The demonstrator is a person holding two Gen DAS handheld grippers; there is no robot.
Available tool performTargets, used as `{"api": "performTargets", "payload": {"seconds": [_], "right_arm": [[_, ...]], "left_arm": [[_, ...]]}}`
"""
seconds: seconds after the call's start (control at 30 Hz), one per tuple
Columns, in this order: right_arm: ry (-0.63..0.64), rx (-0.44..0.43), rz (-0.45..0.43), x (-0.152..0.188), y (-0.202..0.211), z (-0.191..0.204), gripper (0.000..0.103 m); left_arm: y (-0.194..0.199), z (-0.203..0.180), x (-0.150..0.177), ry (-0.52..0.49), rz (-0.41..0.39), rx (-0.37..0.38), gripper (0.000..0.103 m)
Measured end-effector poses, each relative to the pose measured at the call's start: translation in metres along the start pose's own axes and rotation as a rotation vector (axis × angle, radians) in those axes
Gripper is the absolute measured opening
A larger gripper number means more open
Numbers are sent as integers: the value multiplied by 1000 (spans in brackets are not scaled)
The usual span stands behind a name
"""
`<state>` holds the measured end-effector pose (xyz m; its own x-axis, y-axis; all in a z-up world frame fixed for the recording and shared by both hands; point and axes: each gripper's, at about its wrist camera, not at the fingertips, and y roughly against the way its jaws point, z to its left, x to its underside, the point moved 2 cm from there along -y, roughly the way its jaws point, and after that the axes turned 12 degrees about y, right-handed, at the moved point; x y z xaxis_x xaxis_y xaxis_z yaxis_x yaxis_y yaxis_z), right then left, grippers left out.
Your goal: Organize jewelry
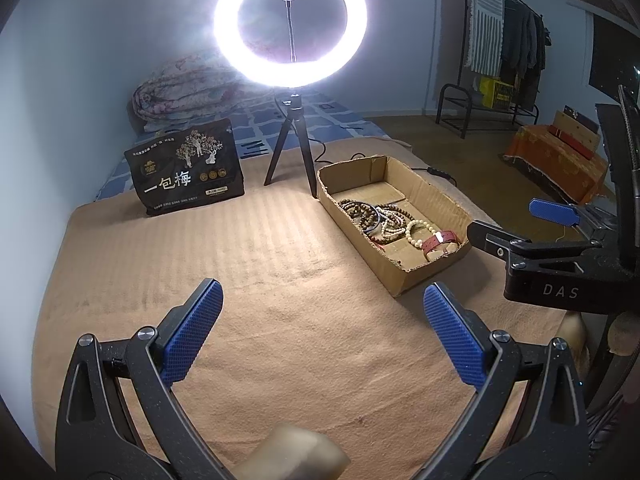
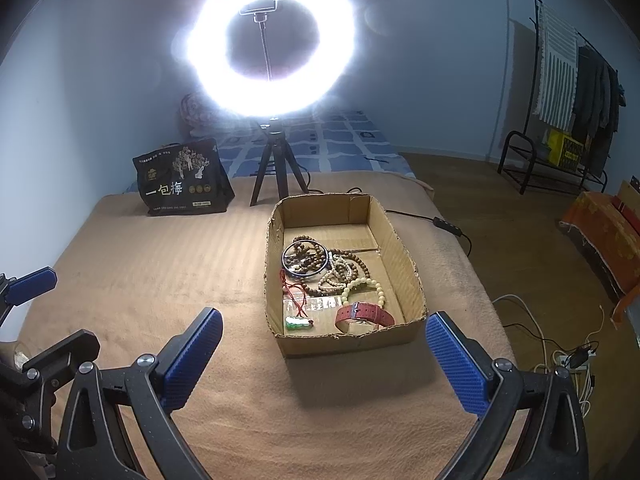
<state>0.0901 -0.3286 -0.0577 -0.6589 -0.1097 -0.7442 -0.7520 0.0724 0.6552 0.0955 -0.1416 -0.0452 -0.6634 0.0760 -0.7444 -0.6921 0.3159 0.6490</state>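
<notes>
The left gripper [image 1: 322, 334] is hovering over the tan blanket [image 1: 248, 264] with its blue pads spread wide and gripping nothing. Ahead of it and to its left, a black bag [image 1: 186, 168] with Chinese lettering is standing upright. Straight ahead, farther off, a ring light [image 1: 290, 24] is glowing on a small tripod [image 1: 290, 152].

Ahead and to the right of the left gripper, a cardboard box [image 1: 428, 200] is sitting on the blanket, with the right gripper [image 2: 324, 354] reaching in just beyond the box's right side. The right gripper is also standing wide open and empty, and the box is lying directly ahead of it, close to the tips, nearer its right finger.

Inside the box, brown bead strands [image 2: 310, 256] and a dark bangle [image 2: 306, 260] are lying toward the far half, pale bead bracelets [image 2: 360, 284] are lying in the middle, a green pendant [image 2: 298, 323] on red cord is resting at the near left corner, and a red watch strap [image 2: 366, 314] is lying against the near wall.

Far right of both grippers, a clothes rack [image 2: 572, 92] is standing by the wall.
</notes>
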Motion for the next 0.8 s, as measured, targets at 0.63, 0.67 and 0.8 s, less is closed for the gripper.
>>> {"api": "performTargets", "payload": {"seconds": [0.63,0.67,0.8], "right_arm": [[2,1,3,1,0,0,103],[1,1,4,1,-1,-1,103],[0,1,6,2,-2,-1,103]], "left_arm": [[0,0,0,-1,-1,2,102],[0,-1,-1,0,-2,2,102],[0,0,0,0,-1,2,102]]}}
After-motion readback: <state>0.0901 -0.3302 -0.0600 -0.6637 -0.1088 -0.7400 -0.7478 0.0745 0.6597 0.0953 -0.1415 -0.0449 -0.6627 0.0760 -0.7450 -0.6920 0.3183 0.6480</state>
